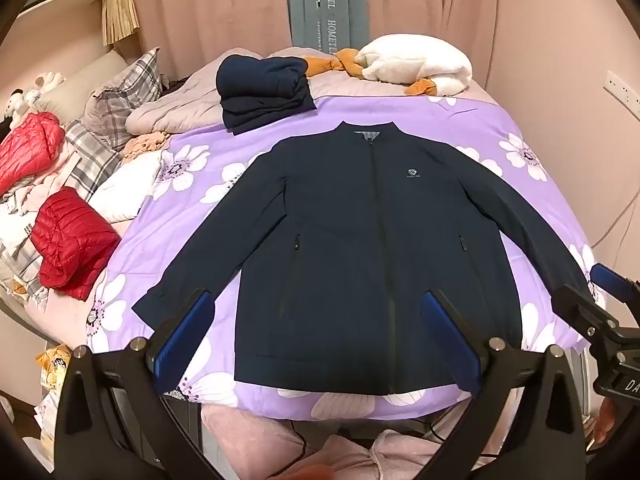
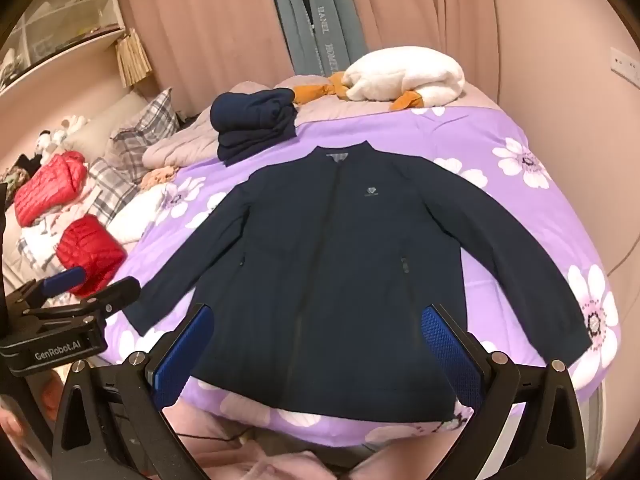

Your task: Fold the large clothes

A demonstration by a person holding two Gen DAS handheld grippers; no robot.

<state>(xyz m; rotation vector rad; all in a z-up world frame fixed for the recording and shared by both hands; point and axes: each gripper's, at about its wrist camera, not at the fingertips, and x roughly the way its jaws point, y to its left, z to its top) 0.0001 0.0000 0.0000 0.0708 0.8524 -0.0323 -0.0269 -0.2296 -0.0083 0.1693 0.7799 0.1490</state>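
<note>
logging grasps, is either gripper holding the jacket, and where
Nothing is held. The left gripper and right gripper both hover open above the navy jacket.

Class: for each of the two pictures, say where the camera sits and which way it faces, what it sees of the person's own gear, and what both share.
Left wrist: rides the left gripper, facing forward over the bed's near edge at the jacket; its open blue fingers frame the hem, the right gripper at right.
Right wrist: rides the right gripper, same heading; the left gripper appears at left.
Shared: jacket, folded navy pile, purple flowered sheet, red puffer jackets.
</note>
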